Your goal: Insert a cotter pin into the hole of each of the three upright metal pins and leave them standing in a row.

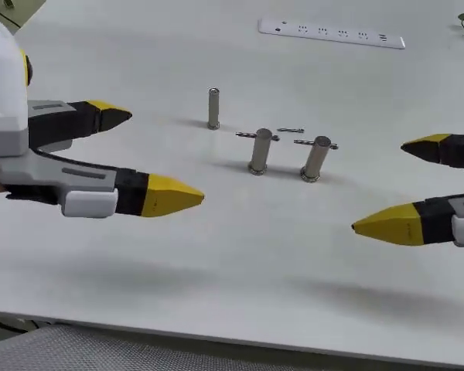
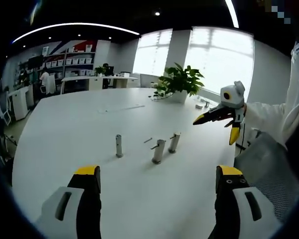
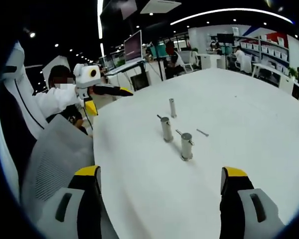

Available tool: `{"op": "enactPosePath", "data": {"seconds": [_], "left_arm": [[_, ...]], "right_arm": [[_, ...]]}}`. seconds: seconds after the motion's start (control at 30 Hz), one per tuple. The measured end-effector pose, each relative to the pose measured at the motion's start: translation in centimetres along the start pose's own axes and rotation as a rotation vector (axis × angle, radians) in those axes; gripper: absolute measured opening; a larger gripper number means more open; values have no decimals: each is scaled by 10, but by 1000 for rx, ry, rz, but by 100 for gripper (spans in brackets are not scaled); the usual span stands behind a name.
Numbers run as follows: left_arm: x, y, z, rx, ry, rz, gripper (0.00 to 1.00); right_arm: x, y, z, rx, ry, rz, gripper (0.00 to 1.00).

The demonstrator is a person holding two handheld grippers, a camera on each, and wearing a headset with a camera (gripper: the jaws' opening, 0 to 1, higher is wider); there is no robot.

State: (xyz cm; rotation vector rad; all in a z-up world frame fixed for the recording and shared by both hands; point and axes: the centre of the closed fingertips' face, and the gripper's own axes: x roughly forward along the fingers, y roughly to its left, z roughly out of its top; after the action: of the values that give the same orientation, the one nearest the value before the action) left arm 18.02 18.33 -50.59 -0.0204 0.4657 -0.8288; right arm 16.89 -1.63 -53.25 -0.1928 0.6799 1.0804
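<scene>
- Left gripper (image 1: 143, 157): jaws spread wide, empty, over the table (image 1: 240, 270) left of the pins.
- Bare pin (image 1: 213, 108): upright, nothing through its hole, set back from the others.
- Middle pin (image 1: 261, 151), right pin (image 1: 315, 159): upright, near each other, each cross-pinned near its top.
- Loose cotter pin (image 1: 291, 130): flat on the table, just behind those two.
- Right gripper (image 1: 390, 185): jaws spread, empty.
- Risk: a reach for the thin loose cotter pin may knock the finished pair over; the bare pin, unsteadied, may topple during insertion.
</scene>
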Motion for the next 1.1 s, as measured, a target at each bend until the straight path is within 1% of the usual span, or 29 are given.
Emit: {"op": "enactPosePath", "data": {"seconds": [0.03, 0.07, 0.1, 0.13, 0.17, 0.3, 0.4, 0.47, 0.53, 0.57, 0.6, 0.63, 0.7, 0.77, 0.8, 0.83, 0.9, 0.93, 1.1], "left_arm": [[1, 4, 3, -3, -13, 13, 94], [4, 8, 9, -9, -32, 32, 92], [5, 12, 15, -12, -58, 48, 89], [8, 17, 24, -18, -95, 68, 87], [10, 19, 28, -23, -107, 76, 84], [23, 28, 41, -2, -127, 95, 81], [33, 34, 47, 14, -134, 104, 76], [40, 39, 49, 14, -136, 109, 70], [49, 45, 49, 14, -129, 119, 63], [54, 50, 46, 8, -114, 130, 58], [57, 53, 46, 5, -114, 138, 55], [62, 57, 45, -2, -109, 143, 52], [69, 64, 40, -17, -91, 151, 45], [74, 68, 37, -12, -77, 159, 40], [76, 63, 37, -9, -67, 159, 38], [79, 63, 35, -7, -58, 158, 37], [84, 65, 28, 26, -26, 162, 33], [87, 68, 23, 47, 8, 162, 31], [103, 72, 18, 59, 33, 156, 25]], "right_arm": [[0, 0, -2, -3, 4, 1, 98], [0, 2, -4, -13, 14, -1, 98], [0, 4, -6, -19, 21, 0, 98], [1, 6, -7, -20, 26, 1, 98], [0, 7, -8, -19, 26, 1, 98], [-1, 12, -8, -10, 17, 7, 98], [-2, 14, -9, -2, 15, 7, 98], [-2, 14, -10, 1, 17, 5, 98], [-3, 14, -11, 6, 18, 1, 98], [-4, 14, -11, 5, 16, 1, 98], [-4, 14, -11, 4, 10, 0, 98], [-5, 15, -10, 4, 3, 3, 97], [-7, 16, -7, 26, -28, 11, 98], [-7, 15, -7, 34, -34, 8, 97], [-7, 15, -8, 34, -33, 5, 97], [-8, 15, -8, 34, -31, 1, 96], [-9, 15, -9, 41, -34, 1, 96], [-9, 15, -9, 48, -36, 5, 96], [-12, 15, -10, 73, -54, 4, 95]]}}
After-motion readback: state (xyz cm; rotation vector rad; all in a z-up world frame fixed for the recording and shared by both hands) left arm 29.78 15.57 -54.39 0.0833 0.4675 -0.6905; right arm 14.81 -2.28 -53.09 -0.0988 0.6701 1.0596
